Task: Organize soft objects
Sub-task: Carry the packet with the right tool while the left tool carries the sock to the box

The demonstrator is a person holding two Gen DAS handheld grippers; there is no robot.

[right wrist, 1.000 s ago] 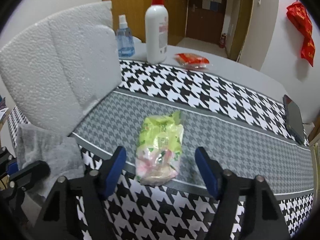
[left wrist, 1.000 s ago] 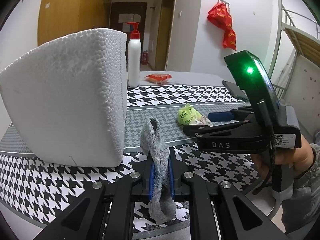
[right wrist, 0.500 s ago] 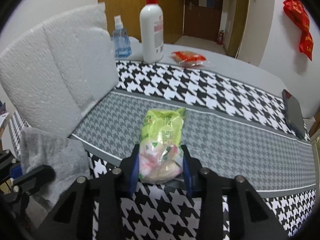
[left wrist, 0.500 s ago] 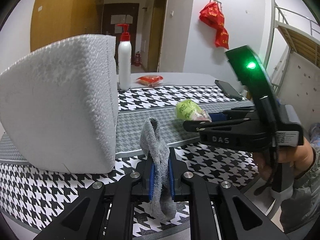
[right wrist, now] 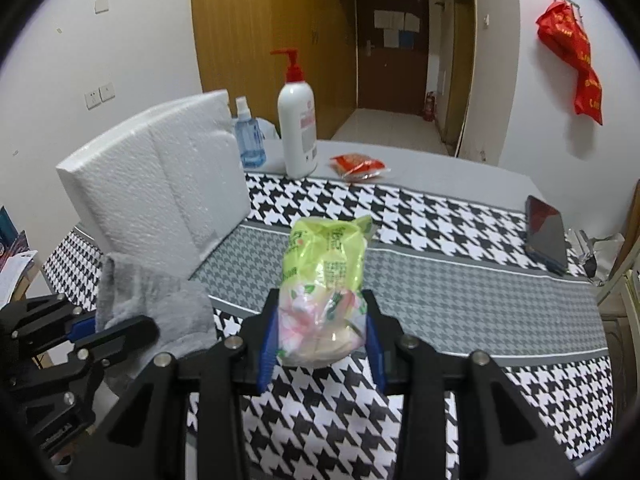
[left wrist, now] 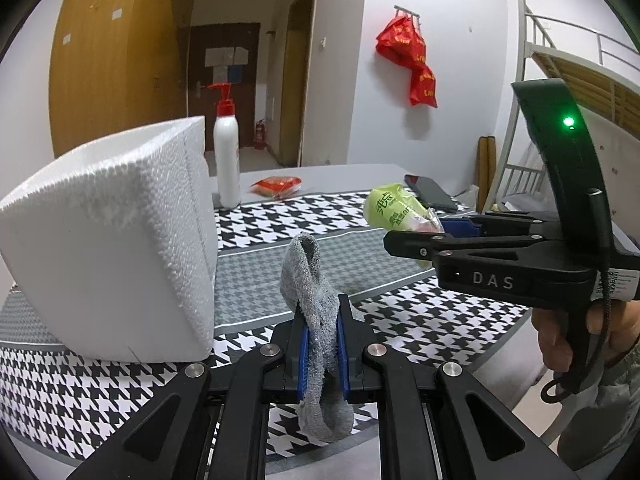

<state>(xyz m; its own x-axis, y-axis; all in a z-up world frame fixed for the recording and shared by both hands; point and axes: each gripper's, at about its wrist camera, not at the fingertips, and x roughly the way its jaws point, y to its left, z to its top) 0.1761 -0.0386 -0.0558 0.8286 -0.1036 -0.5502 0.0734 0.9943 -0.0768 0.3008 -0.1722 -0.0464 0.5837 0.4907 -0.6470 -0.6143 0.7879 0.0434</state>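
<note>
Both soft things look picked up and ready to be carried, so the step in hand seems to be the transfer. Furthest left stands the white foam box (left wrist: pixel 116 248) on the counter (left wrist: pixel 420 312), its walls beaded and grainy, its corners square; it is the likely place for the goods, though its inside is hidden from both views. Just right of it the left tongs (left wrist: pixel 322 354) are closed tight on the grey sock (left wrist: pixel 314 312), a nubbly knit that folds over above the blue pads and droops below them. Further right the right tongs (right wrist: pixel 322 346) are pinched onto the tissue pack (right wrist: pixel 326 280), a glossy, crinkled green-and-clear wrapper, plump and yielding, held clear of the houndstooth cloth (right wrist: pixel 460 288). The next move calls for lifting each piece over the box rim and easing off gently; the sock may snag on the rough foam.
</note>
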